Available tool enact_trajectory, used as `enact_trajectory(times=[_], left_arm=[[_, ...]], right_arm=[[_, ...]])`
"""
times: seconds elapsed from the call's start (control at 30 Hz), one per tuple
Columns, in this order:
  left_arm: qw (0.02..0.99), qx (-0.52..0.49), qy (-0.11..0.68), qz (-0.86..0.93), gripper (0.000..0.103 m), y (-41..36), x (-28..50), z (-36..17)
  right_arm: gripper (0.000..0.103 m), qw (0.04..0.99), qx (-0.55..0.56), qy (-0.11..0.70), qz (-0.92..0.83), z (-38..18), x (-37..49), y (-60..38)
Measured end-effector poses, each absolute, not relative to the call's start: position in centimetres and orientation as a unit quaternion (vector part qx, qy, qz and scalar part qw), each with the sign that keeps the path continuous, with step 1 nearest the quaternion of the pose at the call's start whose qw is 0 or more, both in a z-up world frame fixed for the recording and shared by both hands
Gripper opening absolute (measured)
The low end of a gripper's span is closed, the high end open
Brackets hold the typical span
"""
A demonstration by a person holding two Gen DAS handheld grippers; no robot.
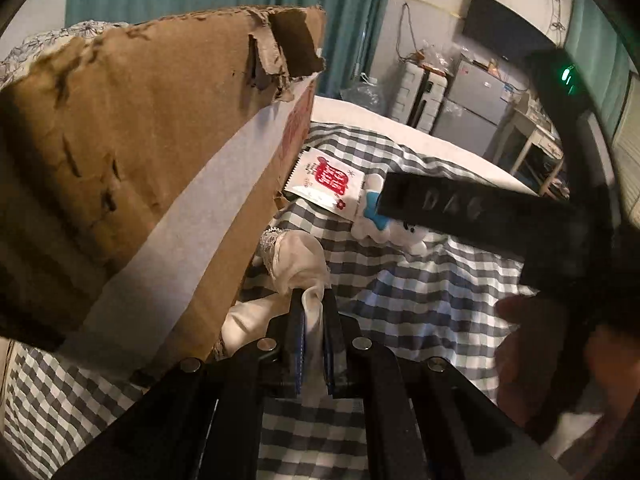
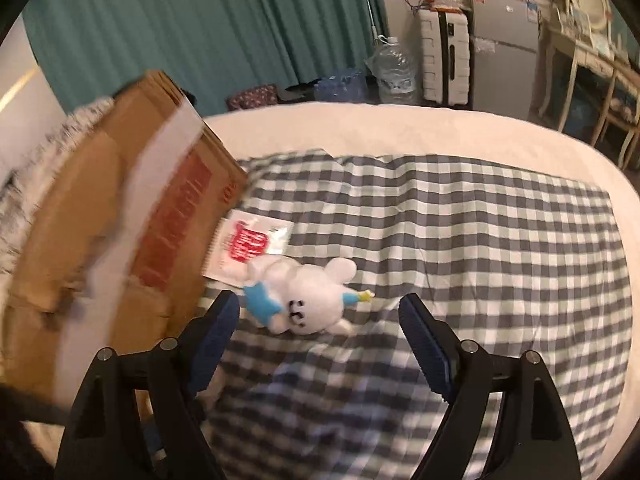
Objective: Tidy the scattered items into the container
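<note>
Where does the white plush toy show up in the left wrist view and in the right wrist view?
Left wrist: white plush toy right of centre, partly hidden by the right gripper's finger.
Right wrist: plush toy at centre, ahead of the open right gripper.
Shared landmark: red-and-white packet between the toy and the cardboard box.

You are in a bedroom of a home. You work on a bed [image 2: 400, 136] with a white mattress and a grey-and-white checked sheet [image 2: 480, 240] on it. Behind it you see long teal curtains [image 2: 200, 32], a white suitcase [image 2: 444, 60], a small grey fridge [image 2: 504, 60] and a big water bottle [image 2: 394, 70]. A dark TV screen [image 1: 504, 28] hangs on the wall.
</note>
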State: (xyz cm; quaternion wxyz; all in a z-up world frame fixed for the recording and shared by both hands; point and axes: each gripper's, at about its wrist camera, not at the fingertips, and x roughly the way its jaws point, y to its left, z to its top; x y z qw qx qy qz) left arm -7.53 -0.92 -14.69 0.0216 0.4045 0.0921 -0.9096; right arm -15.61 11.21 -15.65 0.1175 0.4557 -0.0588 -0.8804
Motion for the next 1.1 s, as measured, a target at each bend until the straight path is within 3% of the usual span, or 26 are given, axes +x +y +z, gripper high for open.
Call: enact_trajectory(times=[0.23, 0.33, 0.4, 0.43, 0.47, 0.73, 0.8, 0.87, 0.93, 1.1], left_arm=[[0.034, 0.401, 0.081, -0.912, 0.007, -0.4, -8.3, -15.4], [0.040, 0.399, 0.074, -0.913, 0.007, -0.2, -8.4, -15.5], [0.042, 0.398, 0.072, -0.914, 0.007, -0.1, -8.5, -15.6], [0.044, 0.400, 0.067, -0.913, 0.007, -0.1, -8.6, -15.6], [0.045, 0.401, 0.066, -0.913, 0.007, 0.0, -8.6, -15.7], [0.043, 0.404, 0.064, -0.911, 0.007, -0.1, -8.6, -15.8], [0.044, 0.404, 0.063, -0.911, 0.007, -0.1, -8.7, -15.8], [0.045, 0.409, 0.065, -0.909, 0.007, 0.0, -9.0, -16.1], [0.049, 0.409, 0.061, -0.909, 0.007, 0.1, -9.1, -16.3], [0.055, 0.408, 0.058, -0.910, 0.007, 0.5, -8.9, -16.7]], right_arm=[[0.082, 0.138, 0.456, -0.084, -0.875, -17.4, -16.5, 10.9], [0.066, 0.153, 0.456, -0.079, -0.873, -17.5, -16.4, 10.6], [0.062, 0.156, 0.459, -0.075, -0.872, -17.4, -16.4, 10.6], [0.046, 0.158, 0.460, -0.072, -0.871, -17.4, -16.3, 10.7], [0.040, 0.162, 0.466, -0.070, -0.867, -17.4, -16.4, 10.7], [0.037, 0.205, 0.472, -0.047, -0.856, -16.8, -16.0, 11.6], [0.042, 0.231, 0.487, -0.012, -0.842, -16.7, -15.3, 11.1], [0.083, 0.233, 0.484, 0.037, -0.843, -16.5, -14.6, 10.5], [0.087, 0.196, 0.436, 0.077, -0.875, -15.5, -14.0, 10.3], [0.087, 0.194, 0.418, 0.074, -0.885, -16.0, -14.7, 9.1]])
